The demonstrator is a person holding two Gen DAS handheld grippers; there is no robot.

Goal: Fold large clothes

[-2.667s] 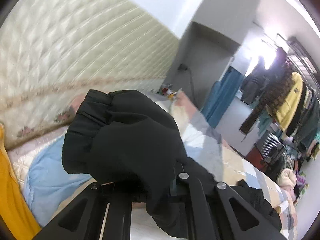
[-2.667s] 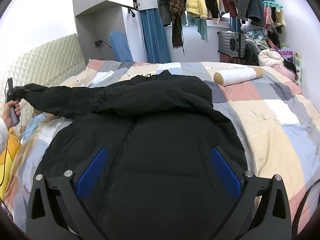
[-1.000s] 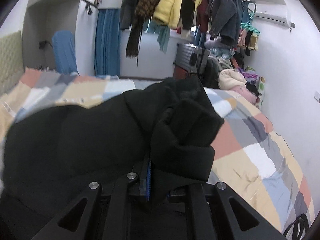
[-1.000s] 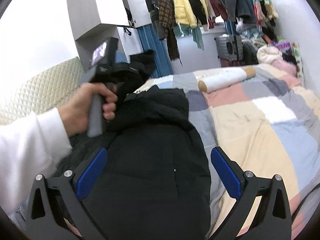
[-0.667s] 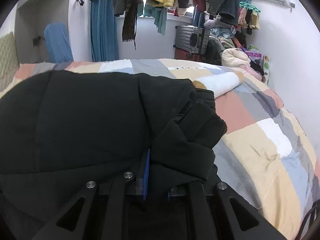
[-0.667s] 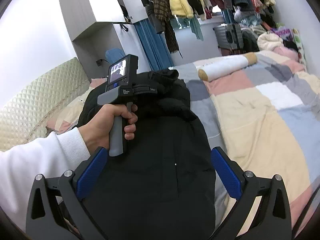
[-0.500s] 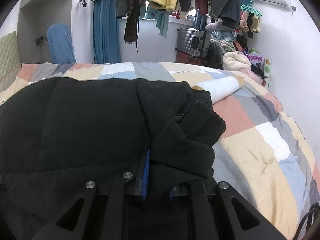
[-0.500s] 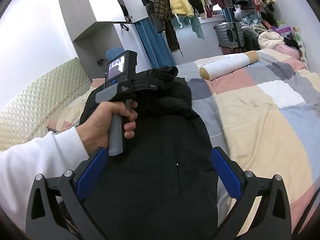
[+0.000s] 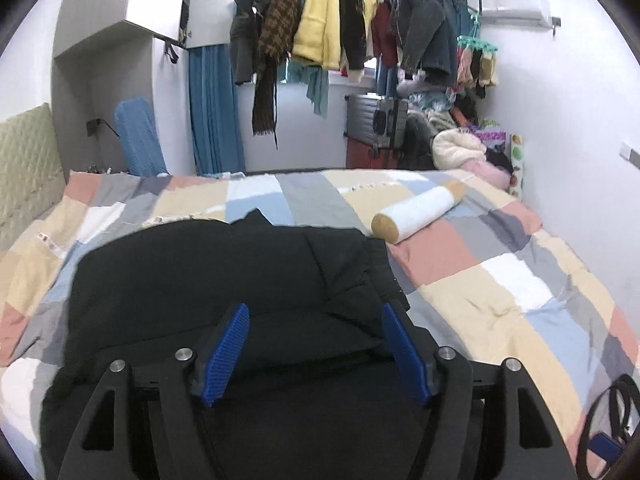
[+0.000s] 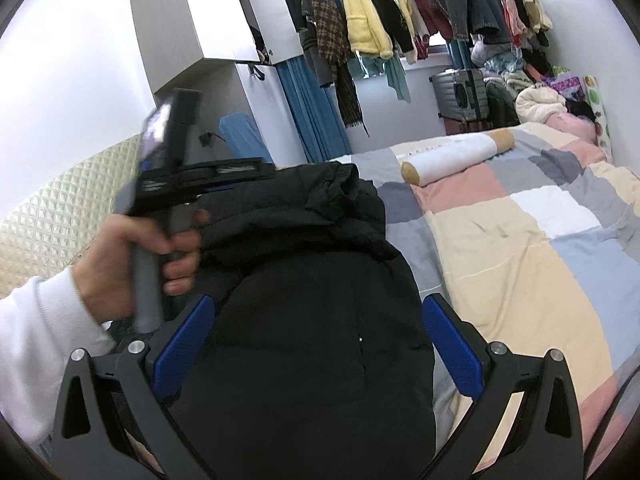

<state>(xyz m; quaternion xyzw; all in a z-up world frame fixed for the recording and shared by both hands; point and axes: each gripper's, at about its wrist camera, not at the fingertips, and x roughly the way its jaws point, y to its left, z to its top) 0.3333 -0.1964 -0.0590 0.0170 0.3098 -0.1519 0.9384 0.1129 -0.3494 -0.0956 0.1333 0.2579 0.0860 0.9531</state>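
A large black padded jacket [image 9: 200,272] lies on the patchwork quilt [image 9: 500,288] of a bed. One sleeve is folded across its body, the cuff [image 9: 372,264] ending near the jacket's right edge. My left gripper [image 9: 314,310] hovers just above the jacket; its jaws are opening and nothing sits between the blue pads [image 9: 232,344]. In the right wrist view the jacket [image 10: 304,320] fills the middle, a hand [image 10: 132,256] with a white sleeve holds the left gripper's grey handle [image 10: 146,292] over it, and my right gripper [image 10: 318,302] stands open above the lower jacket.
A white and tan bolster [image 9: 420,212] lies on the quilt beyond the jacket. Hanging clothes [image 9: 340,28], a grey suitcase [image 9: 376,120] and piled laundry [image 9: 456,148] stand behind the bed. A quilted headboard [image 10: 52,208] is at left. A black cable [image 9: 612,412] lies at the bed's right edge.
The left gripper carried the sleeve over the jacket, let go of the cuff, opened and pulled back upward. The sleeve now rests on the jacket. The right gripper stayed put.
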